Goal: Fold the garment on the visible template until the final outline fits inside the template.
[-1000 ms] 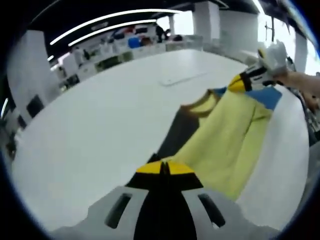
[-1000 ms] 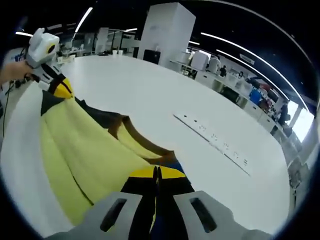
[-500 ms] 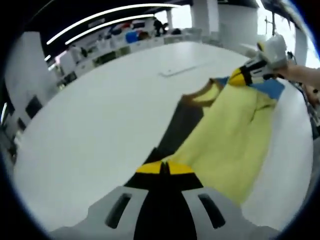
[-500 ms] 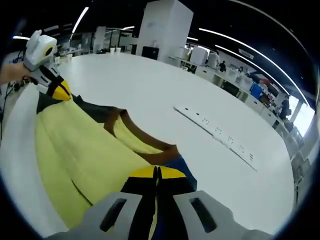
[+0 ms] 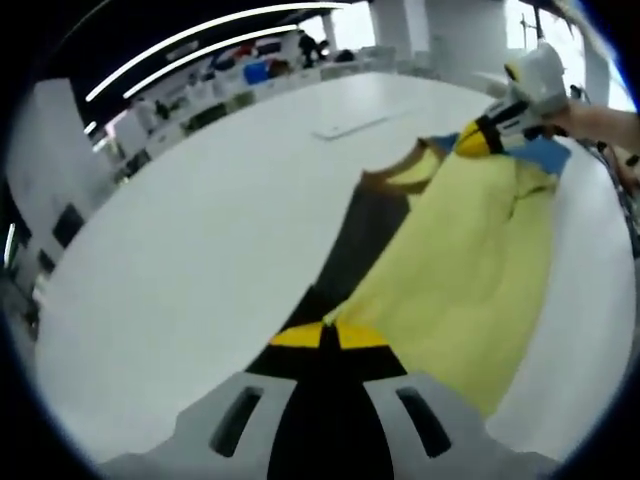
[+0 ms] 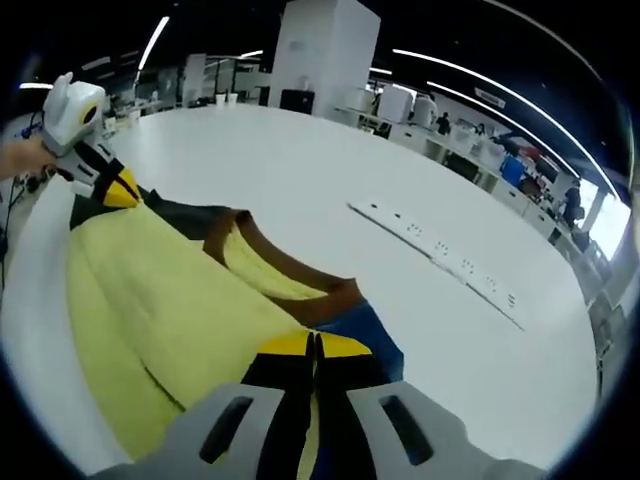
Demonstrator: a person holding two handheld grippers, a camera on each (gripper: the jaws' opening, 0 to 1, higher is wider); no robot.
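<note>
Mid-fold: left gripper (image 5: 322, 335) and right gripper (image 6: 313, 345) fingers each clamped on the yellow garment (image 5: 470, 250), stretched over the tabletop (image 5: 200, 220). Next: carry the edge across and lay it flat.

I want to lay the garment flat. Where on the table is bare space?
The table is bare between the garment and the white strip, and beyond that strip. It is crowded along the near edge, where the left gripper and right gripper each pinch the garment.

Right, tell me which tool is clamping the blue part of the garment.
The right tool: blue fabric sits at its tips; the left tool pinches a dark panel.
</note>
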